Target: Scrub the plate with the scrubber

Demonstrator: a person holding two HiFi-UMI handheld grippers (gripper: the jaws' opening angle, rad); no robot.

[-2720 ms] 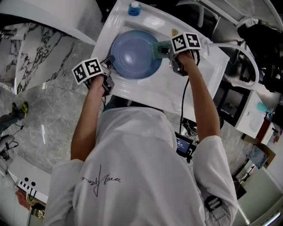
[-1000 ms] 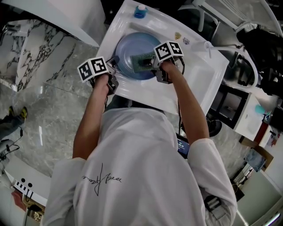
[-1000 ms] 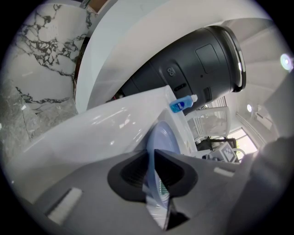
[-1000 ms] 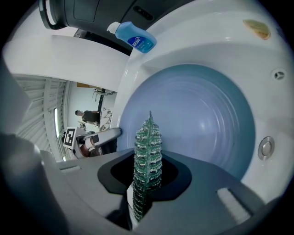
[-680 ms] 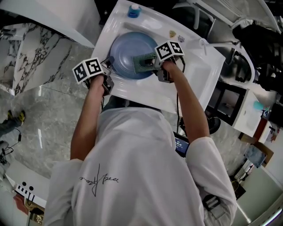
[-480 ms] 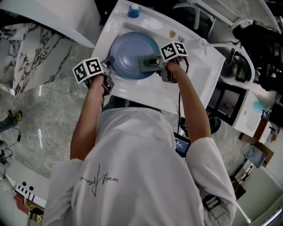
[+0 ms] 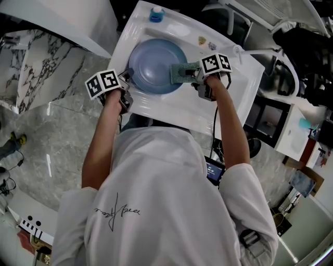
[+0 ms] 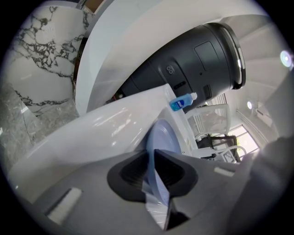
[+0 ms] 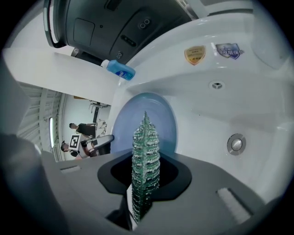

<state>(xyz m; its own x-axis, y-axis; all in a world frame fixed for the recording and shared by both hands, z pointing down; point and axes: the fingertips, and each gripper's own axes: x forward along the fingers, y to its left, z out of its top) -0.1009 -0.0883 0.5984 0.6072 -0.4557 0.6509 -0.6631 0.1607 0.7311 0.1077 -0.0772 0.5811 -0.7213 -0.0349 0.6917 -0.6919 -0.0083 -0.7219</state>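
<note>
Fingers (image 8: 125, 175) of the left gripper (image 8: 154, 159) are clamped on the near rim of the round pale-blue plate (image 8: 159, 140), which passes edge-on between them. In the head view this gripper (image 7: 127, 79) grips the plate (image 7: 153, 65) at its lower-left edge. The right gripper's (image 9: 145, 158) fingers (image 9: 178, 176) are shut on the green mesh scrubber pad (image 9: 145, 137), which stands edge-on between them. From above, the scrubber (image 7: 182, 72) reaches left from the right gripper (image 7: 195, 74) and overlaps the plate's right edge. The plate lies inside the white moulded basin (image 7: 223, 98). A small blue bottle with a white cap (image 7: 156, 13) lies on the basin's far ledge, and 2 stickers (image 9: 195, 54) sit on the basin wall above a round metal drain button (image 9: 236, 143). Grey marble floor (image 7: 62, 130) surrounds the basin.
</note>
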